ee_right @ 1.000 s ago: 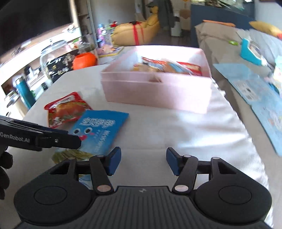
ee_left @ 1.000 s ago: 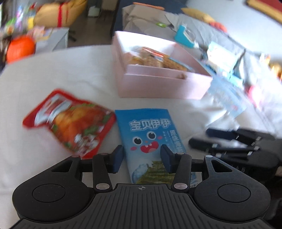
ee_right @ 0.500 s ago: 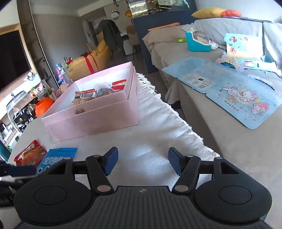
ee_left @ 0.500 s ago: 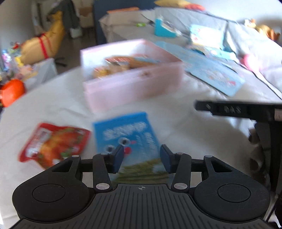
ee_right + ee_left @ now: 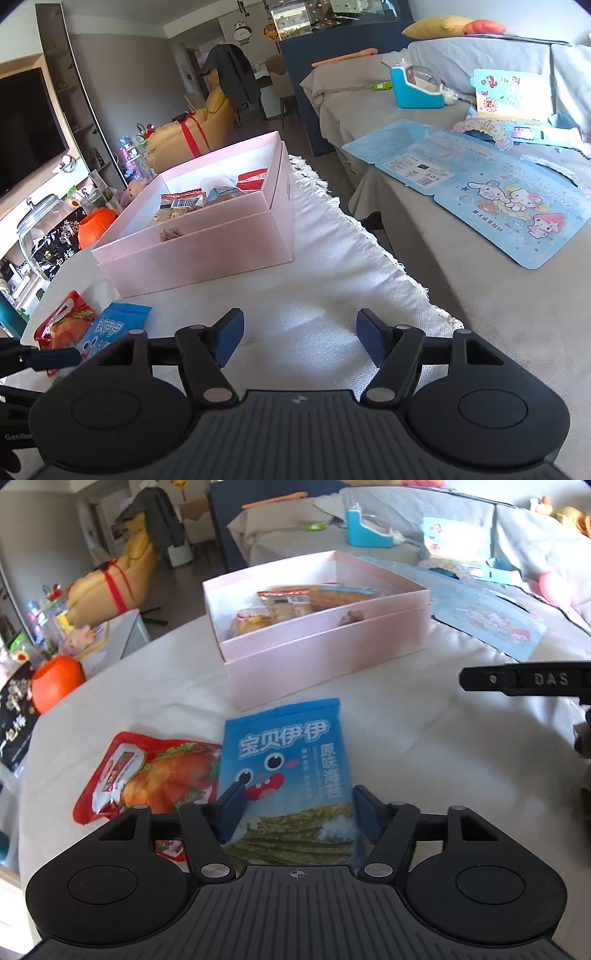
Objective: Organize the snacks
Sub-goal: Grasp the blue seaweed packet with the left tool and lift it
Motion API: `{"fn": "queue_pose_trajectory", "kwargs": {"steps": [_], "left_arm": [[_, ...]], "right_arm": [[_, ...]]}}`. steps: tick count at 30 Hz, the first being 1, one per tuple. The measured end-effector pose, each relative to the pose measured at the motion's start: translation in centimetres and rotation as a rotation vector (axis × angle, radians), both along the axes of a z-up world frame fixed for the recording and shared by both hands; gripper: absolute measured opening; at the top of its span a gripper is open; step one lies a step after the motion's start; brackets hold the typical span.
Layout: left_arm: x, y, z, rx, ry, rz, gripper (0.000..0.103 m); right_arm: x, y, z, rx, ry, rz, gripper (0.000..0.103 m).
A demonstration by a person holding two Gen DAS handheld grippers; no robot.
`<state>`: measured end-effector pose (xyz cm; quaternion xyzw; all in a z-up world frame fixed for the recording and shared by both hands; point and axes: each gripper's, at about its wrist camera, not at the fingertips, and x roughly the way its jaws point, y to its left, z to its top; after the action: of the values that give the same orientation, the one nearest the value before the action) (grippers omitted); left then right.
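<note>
The left claw point(image 5: 297, 808) is held over the near end of the blue packet point(image 5: 286, 768). Its jaws are opening; the packet is seen between them, but the pads are not pressed on it. The near edge of the packet is hidden by the claw body. Chinese characters and a cartoon face are printed on it. Beside it, touching, the red packet point(image 5: 147, 771) is laid on the table point(image 5: 424, 760); its label is too small to be read. The right claw point(image 5: 299, 338) is opening over bare cloth, with nothing between the jaws. "DAS" is read on its finger in the left view. Farther away the pink box point(image 5: 325, 638) is seen with snacks inside. Compared with one second ago, both claws are wider and the right one is turned away from the packets.
</note>
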<state>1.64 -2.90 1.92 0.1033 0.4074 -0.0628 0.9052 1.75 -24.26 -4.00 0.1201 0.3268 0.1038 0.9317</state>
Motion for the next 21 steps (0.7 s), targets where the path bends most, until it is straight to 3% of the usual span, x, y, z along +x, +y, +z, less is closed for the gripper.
{"fn": "queue_pose_trajectory", "kwargs": {"steps": [3, 6, 9, 11, 14, 18, 21], "left_arm": [[0.2, 0.2, 0.0, -0.028, 0.005, -0.002, 0.074], [0.0, 0.0, 0.0, -0.108, 0.029, -0.081, 0.09], [-0.3, 0.8, 0.7, -0.188, 0.007, -0.084, 0.087], [-0.2, 1.5, 0.9, -0.174, -0.019, -0.038, 0.083], [0.4, 2.3, 0.3, -0.132, 0.008, 0.009, 0.085], [1.6, 2.9, -0.3, -0.243, 0.069, -0.002, 0.085], [1.9, 1.4, -0.5, -0.169, 0.063, -0.031, 0.087]], "right_arm": [[0.0, 0.0, 0.0, 0.006, 0.0, 0.001, 0.07], [0.0, 0.0, -0.1, 0.007, 0.0, 0.001, 0.071], [0.0, 0.0, -0.1, 0.008, 0.0, 0.001, 0.071], [0.0, 0.0, 0.0, 0.01, 0.0, 0.0, 0.071], [0.0, 0.0, -0.1, 0.011, 0.0, 0.002, 0.072], [0.1, 0.1, -0.1, 0.01, 0.0, 0.008, 0.074], [0.2, 0.1, -0.1, 0.008, 0.001, 0.014, 0.076]]}}
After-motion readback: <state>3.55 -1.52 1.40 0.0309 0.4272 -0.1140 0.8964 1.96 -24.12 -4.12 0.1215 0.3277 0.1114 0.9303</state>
